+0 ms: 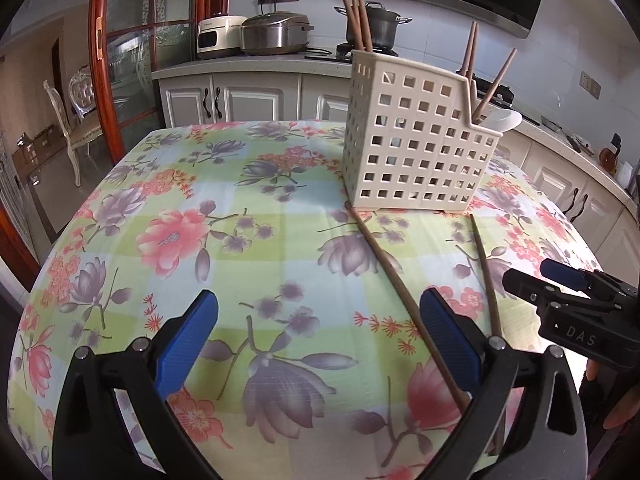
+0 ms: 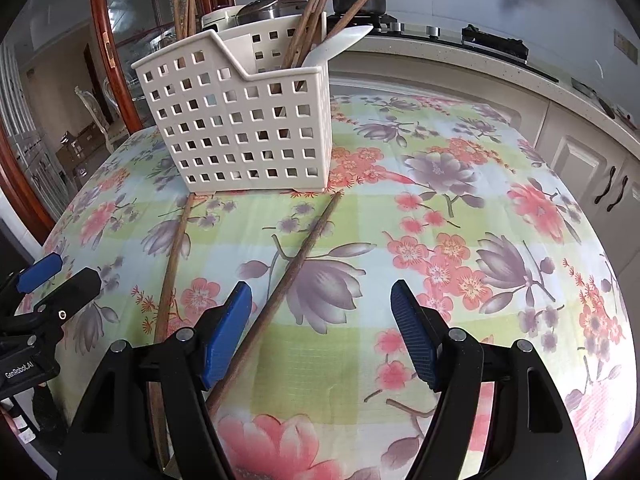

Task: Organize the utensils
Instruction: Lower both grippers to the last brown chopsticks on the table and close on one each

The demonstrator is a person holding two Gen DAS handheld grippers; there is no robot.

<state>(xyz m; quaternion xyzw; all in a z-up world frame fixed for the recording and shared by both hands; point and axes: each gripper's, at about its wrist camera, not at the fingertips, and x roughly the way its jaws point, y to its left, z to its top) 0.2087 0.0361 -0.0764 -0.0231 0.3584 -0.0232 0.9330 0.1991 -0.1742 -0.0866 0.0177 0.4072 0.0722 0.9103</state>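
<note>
Hovering right gripper (image 2: 321,334) over the near part of the table (image 2: 460,240), jaws spread wide, nothing between the pads. Sitting just right of one loose chopstick (image 2: 294,262) that is running from near the basket's front right corner back toward the near edge, passing beside the left pad. Lying further left, a second chopstick (image 2: 173,264), roughly parallel, far tip close to the basket (image 2: 240,128) base.

Holding left gripper (image 1: 318,330) wide too, empty, its right pad just beside that second chopstick (image 1: 394,276).

Standing toward the table's far edge, basket already carrying several chopsticks upright plus a white spoon (image 2: 340,42).

Judging the step: picking up a loose chopstick. Shifting the right gripper left until the stick is centred between the pads, grabbing near mid-length to stop it pivoting, closing only once the pads are low against the cloth.

Pitching both grippers steeply downward, side by side, left one's nose visible at the right view's left edge.
</note>
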